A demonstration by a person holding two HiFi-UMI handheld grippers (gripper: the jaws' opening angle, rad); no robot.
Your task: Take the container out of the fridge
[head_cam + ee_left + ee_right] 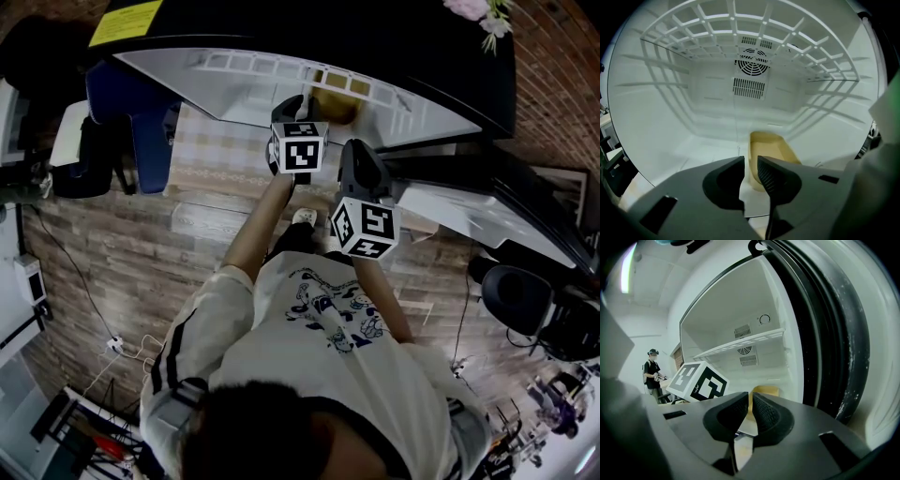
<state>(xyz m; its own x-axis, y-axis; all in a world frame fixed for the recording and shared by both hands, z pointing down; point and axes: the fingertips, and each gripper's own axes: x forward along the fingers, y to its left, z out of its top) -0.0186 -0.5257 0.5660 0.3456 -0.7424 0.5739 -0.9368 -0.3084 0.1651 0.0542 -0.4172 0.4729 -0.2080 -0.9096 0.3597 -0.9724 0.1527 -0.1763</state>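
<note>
Where the tan container (771, 150) sits on the fridge (656, 117) floor, its near edge lies just past the left gripper (751, 161), toward 1 o'clock, that gripper's empty jaws slightly parted. Bare white floor opens toward 9 o'clock, with the wire shelf (740, 33) well above. The right gripper (751, 398), jaws all but pressed together on nothing, hovers outside, the black door seal (820, 333) at its 3 o'clock.

My left gripper (751, 161) points into the white fridge (656, 117). Its dark jaws stand a slim gap apart with nothing clamped. Just beyond them a tan open container (774, 147) sits on the fridge floor, its near left corner showing through the gap. Above runs a white grid shelf (717, 28) and, on the back wall, a round fan vent (753, 62).
</note>
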